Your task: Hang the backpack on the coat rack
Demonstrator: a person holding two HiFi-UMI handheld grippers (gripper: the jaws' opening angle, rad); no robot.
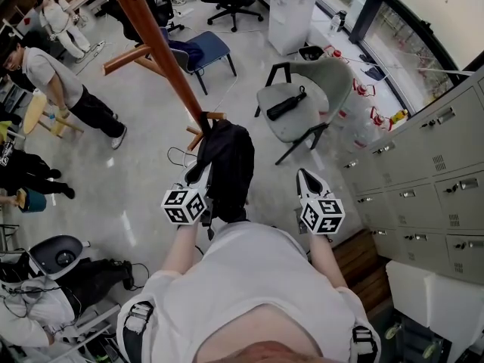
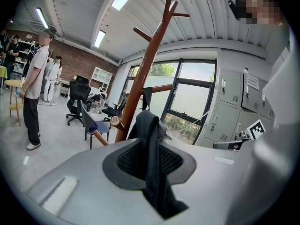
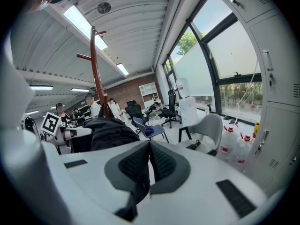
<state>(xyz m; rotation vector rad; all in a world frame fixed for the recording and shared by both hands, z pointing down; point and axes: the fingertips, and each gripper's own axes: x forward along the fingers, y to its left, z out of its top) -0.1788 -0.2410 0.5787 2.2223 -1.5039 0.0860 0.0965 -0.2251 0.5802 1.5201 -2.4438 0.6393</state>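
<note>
At the coat rack [image 1: 162, 55], left gripper [image 2: 150, 149] clamps the backpack [image 1: 227, 161] by 1 strap [image 2: 152, 172], right gripper [image 3: 149, 144] closed, empty; next, likely, hooking the low peg [image 1: 214, 116].

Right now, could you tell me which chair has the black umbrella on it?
The grey chair right of the coat rack; the blue chair doesn't.

Both arms are stretched forward. The left gripper [image 1: 199, 174] is clamped on a backpack strap [image 2: 152, 158]; the right gripper [image 1: 304, 176] is closed, with nothing gripped.
</note>
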